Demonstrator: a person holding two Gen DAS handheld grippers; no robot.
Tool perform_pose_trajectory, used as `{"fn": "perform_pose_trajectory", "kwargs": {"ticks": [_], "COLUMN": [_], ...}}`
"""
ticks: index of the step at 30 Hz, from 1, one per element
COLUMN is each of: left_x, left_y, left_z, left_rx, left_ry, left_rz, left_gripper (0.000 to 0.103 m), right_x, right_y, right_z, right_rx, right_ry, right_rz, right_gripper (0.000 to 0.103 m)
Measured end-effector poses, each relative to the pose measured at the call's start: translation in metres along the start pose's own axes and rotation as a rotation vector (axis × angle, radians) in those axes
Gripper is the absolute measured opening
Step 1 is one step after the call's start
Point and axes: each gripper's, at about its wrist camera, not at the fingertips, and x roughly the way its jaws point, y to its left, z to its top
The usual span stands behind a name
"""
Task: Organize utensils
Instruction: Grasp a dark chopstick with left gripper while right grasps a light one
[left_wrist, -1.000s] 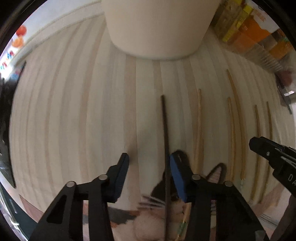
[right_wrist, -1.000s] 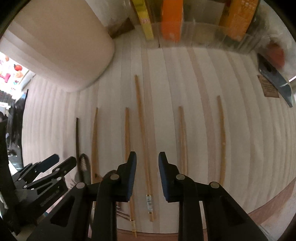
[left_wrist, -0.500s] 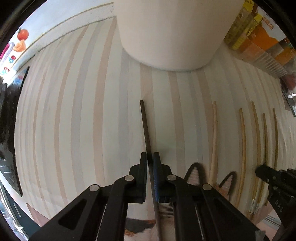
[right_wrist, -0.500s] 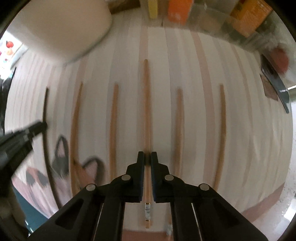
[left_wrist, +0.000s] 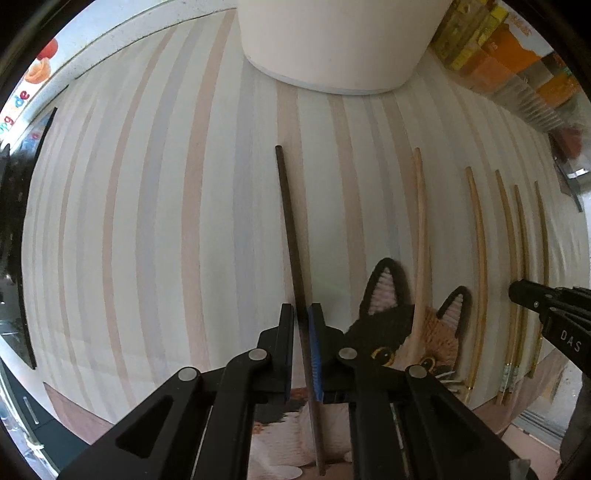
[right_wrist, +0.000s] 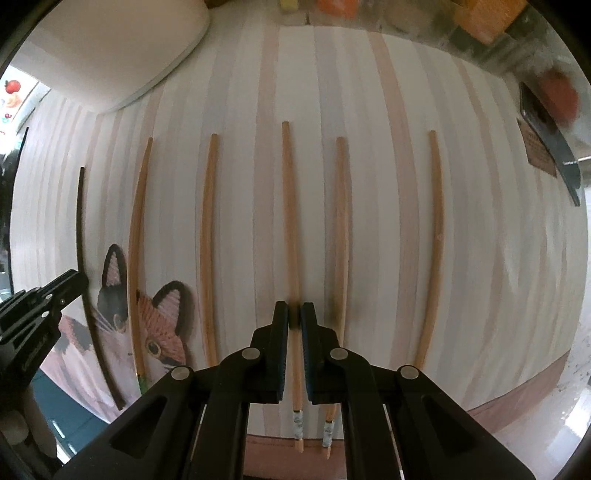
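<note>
The work surface was a striped mat (left_wrist: 155, 206) of pale cream, grey-blue and tan bands, flat and matte, with a knitted cat-face patch (left_wrist: 413, 332) at its near edge. A large, smooth, cream cylindrical container (left_wrist: 332, 44) stood at the far side. Orange and yellow boxes (left_wrist: 517, 48) lined the far right.

Six chopsticks lay roughly parallel, running near to far. The leftmost was a dark chopstick (left_wrist: 290, 225), slender, square-ended and near-black. The other five were light wood, round and tapered; two carried patterned bands at their near ends.

The left gripper (left_wrist: 303, 321), black with blue pads, was clamped narrow on the dark chopstick, pads pressing both its sides near its near half. The right gripper (right_wrist: 294, 317), of the same build, was closed tight on the banded light chopstick (right_wrist: 290, 206), third from the right in the right wrist view. Its banded neighbour (right_wrist: 341, 221) lay just beside it on the right, ungripped. A plain chopstick (right_wrist: 436, 240) lay well apart at the far right, and two more (right_wrist: 208, 236) lay between the grippers, one crossing the cat patch.

Compared with one second earlier, both sets of jaws had gone from standing apart to closed on a stick. The right gripper had come lower toward the mat. The dark chopstick, previously lying loose against the left gripper's right pad, was now centred between its pads.
</note>
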Motion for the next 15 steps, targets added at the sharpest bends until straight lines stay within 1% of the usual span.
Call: {"fn": "perform_pose_trajectory", "kwargs": {"ticks": [5, 7, 8, 11, 15], "left_x": [0.001, 0.0, 0.001, 0.0, 0.0], "left_y": [-0.013, -0.012, -0.02, -0.023, -0.017], "left_z": [-0.002, -0.011, -0.001, -0.005, -0.003], "left_rx": [0.014, 0.01, 0.008, 0.01, 0.005], "left_ry": [-0.016, -0.016, -0.015, -0.013, -0.011], "left_rz": [0.013, 0.012, 0.013, 0.015, 0.016], "left_gripper": [0.004, 0.004, 0.004, 0.004, 0.004], "right_x": [0.003, 0.003, 0.006, 0.011, 0.015], "right_y": [0.017, 0.024, 0.029, 0.037, 0.038], "right_z": [0.0, 0.0, -0.003, -0.002, 0.004], "right_rx": [-0.042, -0.058, -0.059, -0.058, -0.05], "right_ry": [0.002, 0.004, 0.01, 0.027, 0.046], "right_rz": [-0.059, -0.077, -0.074, -0.06, -0.052], "right_gripper": [0.008, 0.008, 0.008, 0.008, 0.008]}}
